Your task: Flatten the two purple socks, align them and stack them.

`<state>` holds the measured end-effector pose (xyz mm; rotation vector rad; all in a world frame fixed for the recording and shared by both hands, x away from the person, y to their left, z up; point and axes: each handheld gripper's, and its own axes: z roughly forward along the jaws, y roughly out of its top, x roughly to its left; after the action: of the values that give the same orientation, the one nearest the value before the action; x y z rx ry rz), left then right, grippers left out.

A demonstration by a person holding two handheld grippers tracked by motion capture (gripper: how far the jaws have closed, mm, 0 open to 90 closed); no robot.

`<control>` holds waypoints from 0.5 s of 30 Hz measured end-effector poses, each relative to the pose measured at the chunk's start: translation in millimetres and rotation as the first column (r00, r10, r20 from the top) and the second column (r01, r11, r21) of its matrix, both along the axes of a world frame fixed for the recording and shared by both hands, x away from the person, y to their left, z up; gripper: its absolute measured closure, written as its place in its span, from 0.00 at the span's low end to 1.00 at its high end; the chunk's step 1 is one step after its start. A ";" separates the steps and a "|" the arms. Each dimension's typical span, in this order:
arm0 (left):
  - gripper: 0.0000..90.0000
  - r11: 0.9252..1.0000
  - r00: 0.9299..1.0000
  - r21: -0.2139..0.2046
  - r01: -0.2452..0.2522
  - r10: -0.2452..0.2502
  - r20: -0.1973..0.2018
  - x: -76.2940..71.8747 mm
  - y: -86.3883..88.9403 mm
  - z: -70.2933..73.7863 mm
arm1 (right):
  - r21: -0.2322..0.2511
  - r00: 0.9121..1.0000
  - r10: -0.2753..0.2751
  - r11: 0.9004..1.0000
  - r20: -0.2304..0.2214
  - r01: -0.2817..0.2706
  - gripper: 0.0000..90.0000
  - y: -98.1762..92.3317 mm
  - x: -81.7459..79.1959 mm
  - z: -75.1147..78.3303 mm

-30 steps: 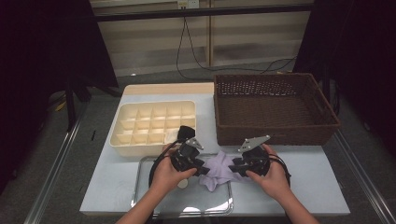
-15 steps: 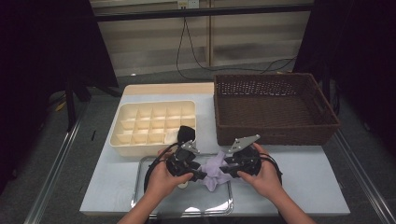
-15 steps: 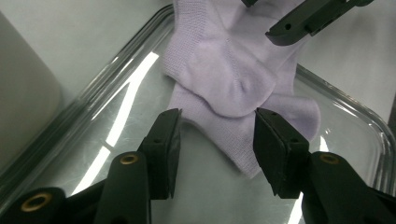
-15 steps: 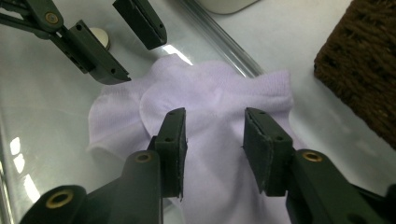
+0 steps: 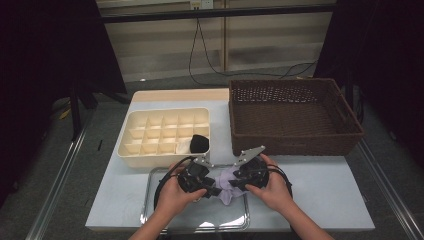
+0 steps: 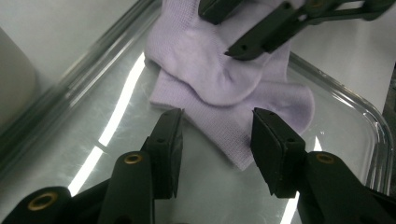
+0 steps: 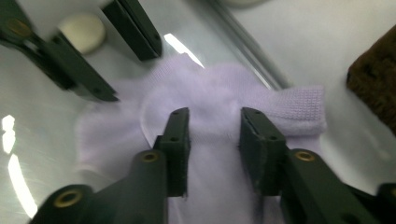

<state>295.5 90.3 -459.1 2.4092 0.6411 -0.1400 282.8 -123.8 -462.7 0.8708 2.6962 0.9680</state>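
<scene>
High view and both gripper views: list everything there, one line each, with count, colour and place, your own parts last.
Socks: two, pale lilac, one overlapping the other, on the tray between the two grippers.
Tray: one, shiny metal, near edge of the table.
Divided box: one, cream, many compartments, left of the basket.
Dark bundle: one, black, in a near-right compartment of the divided box.
Basket: one, dark brown wicker, right half of the table.
Table: one, white top.
Cables: black, along the floor and wall behind the table.
Left gripper: one, black, jaws apart over the socks' edge.
Right gripper: one, black, jaws apart, down on the socks.
Hands: two, holding the grippers.
</scene>
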 end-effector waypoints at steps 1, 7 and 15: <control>0.60 1.000 1.000 0.005 0.006 -0.006 0.004 0.3 0.4 0.3 | 0.007 1.000 -0.008 1.000 0.007 0.008 0.75 1.1 -1.0 -2.0; 0.75 0.998 0.999 0.044 0.039 -0.040 0.011 -1.1 -1.7 1.4 | 0.002 1.000 0.017 1.000 0.020 -0.017 0.99 -0.3 -0.4 -2.1; 0.96 0.999 0.999 0.027 0.024 -0.023 -0.045 0.8 -3.8 0.8 | 0.005 0.999 0.030 1.000 0.021 -0.031 1.00 -3.2 -0.7 0.6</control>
<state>296.2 86.5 -458.3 2.4471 0.6391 -0.1958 282.2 -127.0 -462.1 0.8181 2.6982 0.9853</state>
